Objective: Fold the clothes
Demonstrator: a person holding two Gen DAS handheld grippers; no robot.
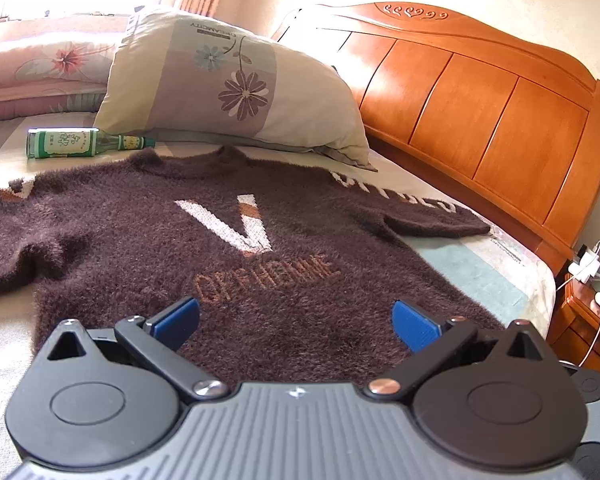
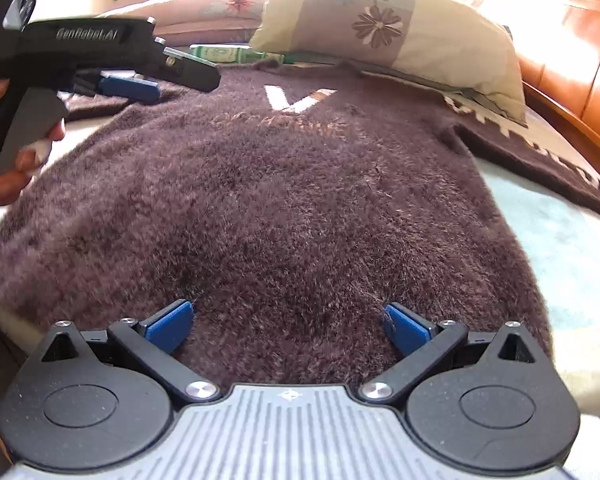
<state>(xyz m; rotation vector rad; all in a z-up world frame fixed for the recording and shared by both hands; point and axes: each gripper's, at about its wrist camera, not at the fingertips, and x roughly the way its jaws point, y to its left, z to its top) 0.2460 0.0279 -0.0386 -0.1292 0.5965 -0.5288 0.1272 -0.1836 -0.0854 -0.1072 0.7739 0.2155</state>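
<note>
Sweater (image 1: 172, 240) lies flat on the bed (image 1: 472, 268) below the pillow (image 1: 236, 84), and you've got both your left gripper (image 1: 296, 320) and right gripper (image 2: 288, 320) wide open over its hem, holding nothing.

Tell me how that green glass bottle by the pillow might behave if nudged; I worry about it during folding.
The green bottle lies on its side on the bed, so it would probably roll rather than tip. It looks like glass, so likely rigid, smooth and somewhat slippery to grip. The soft bedding may slow any roll, and the pillow beside it could stop it.
</note>
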